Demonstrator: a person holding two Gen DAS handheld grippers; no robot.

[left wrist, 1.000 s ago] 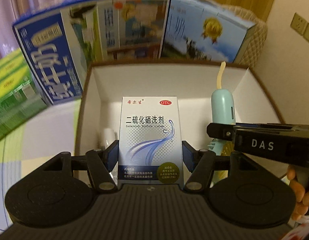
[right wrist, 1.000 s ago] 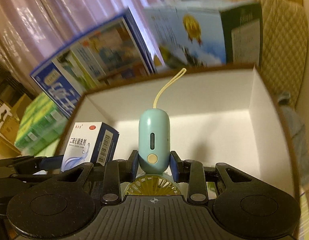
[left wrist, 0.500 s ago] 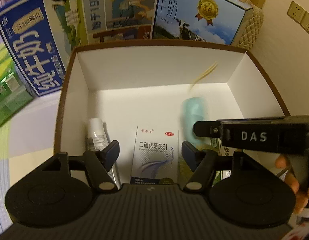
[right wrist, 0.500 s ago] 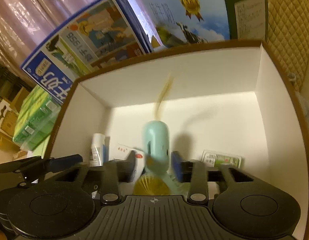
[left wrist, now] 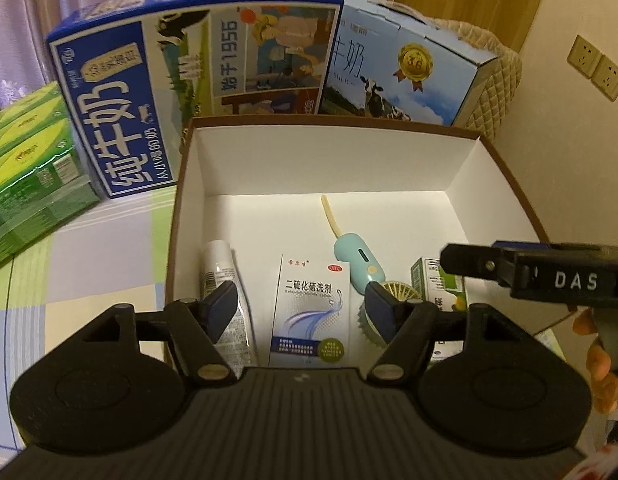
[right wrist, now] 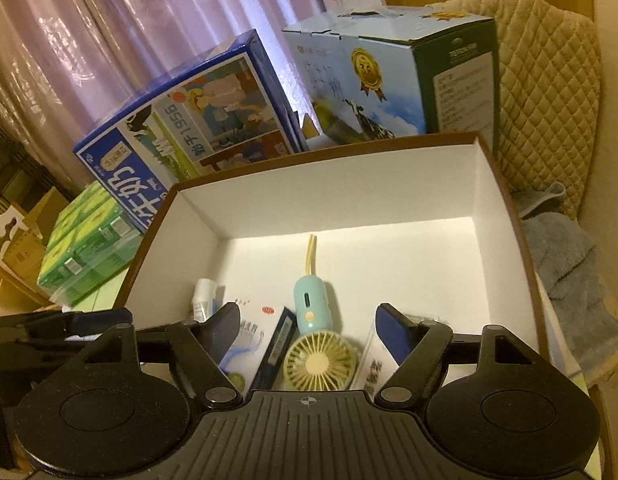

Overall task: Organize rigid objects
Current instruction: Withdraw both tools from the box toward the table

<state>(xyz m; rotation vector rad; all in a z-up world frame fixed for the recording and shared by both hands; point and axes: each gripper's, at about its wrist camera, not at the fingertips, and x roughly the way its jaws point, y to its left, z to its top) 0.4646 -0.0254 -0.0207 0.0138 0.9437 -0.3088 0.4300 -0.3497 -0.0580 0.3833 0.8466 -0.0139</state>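
I've got both grippers hovering over the box [left wrist: 185, 216], fingers spread and holding nothing: left gripper [left wrist: 299, 308], right gripper [right wrist: 309, 330]. Lower centre, the medicine carton [left wrist: 311, 312] lies flat inside, fan [right wrist: 315, 344] just beside it. Left fingers partly hide the tube [left wrist: 225, 280]; a green carton [left wrist: 437, 280] sits half-covered at right.
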